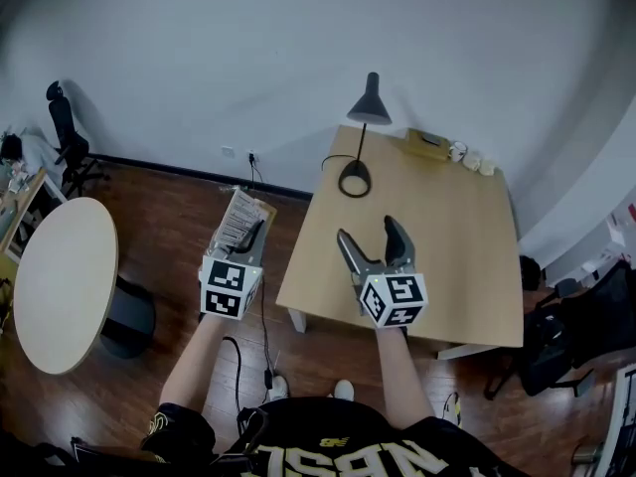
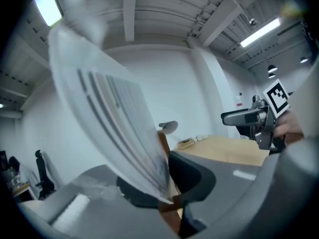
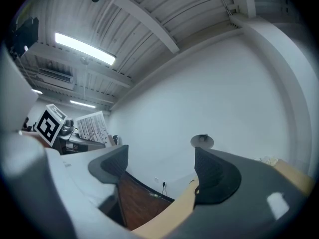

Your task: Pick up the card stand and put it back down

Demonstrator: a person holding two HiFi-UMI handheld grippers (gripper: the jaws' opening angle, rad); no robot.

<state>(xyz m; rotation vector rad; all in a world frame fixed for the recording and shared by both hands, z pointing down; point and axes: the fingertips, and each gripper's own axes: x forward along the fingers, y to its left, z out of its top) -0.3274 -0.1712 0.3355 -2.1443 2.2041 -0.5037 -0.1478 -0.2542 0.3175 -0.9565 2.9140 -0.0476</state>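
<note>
The card stand is a clear upright holder with a printed sheet and a thin wooden edge. It hangs over the wooden floor, left of the table, with my left gripper shut on its lower part. In the left gripper view the tilted sheet fills the left half and the jaws pinch its bottom edge. My right gripper stands open and empty above the table's near left part. In the right gripper view its jaws are spread wide, and the card stand shows at far left.
A black desk lamp stands at the table's far left corner, with a small box and small white items along the far edge. A round table and an office chair are at left. Black bags sit at right.
</note>
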